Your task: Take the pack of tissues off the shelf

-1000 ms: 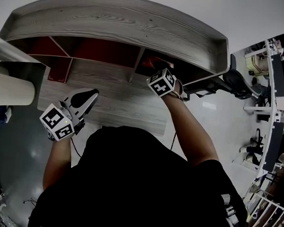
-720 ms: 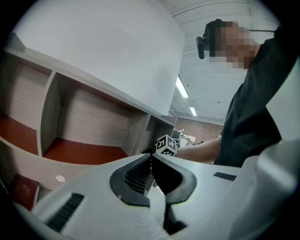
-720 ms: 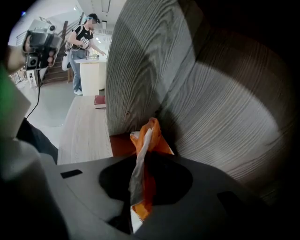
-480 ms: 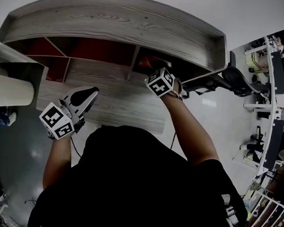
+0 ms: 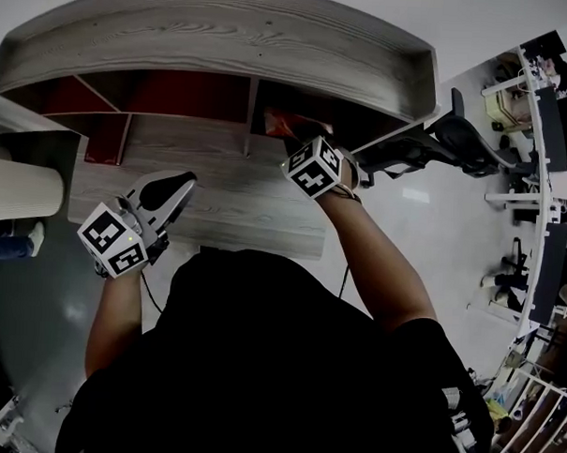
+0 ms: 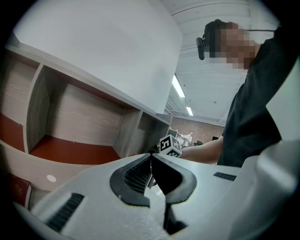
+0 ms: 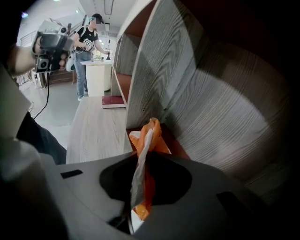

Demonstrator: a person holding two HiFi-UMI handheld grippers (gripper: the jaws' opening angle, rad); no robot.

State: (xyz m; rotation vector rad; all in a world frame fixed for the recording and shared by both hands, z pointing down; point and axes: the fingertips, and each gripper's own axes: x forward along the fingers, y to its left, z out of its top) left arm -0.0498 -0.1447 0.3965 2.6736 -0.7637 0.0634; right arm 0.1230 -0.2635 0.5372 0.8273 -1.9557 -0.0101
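The head view is coming out dim and flat. Its wide lens is bending the grey wood-grain shelf [image 5: 235, 40] into an arc, and the person's black top [image 5: 278, 361] is darkening to near shapelessness. Pale light is gleaming off the glossy floor [image 5: 434, 227] at the right.

In the left gripper view, white ceiling strip lights [image 6: 178, 86] are glowing far off. The plain white wall [image 6: 103, 42] is washing out, and the near white left hand-held gripper [image 6: 151, 158] is blurring softly.

In the right gripper view, light is entering from the left and catching the orange-and-white pack of tissues [image 7: 149, 136], while the compartment's right side is sinking into shadow. Black vignetting is ringing both gripper views.
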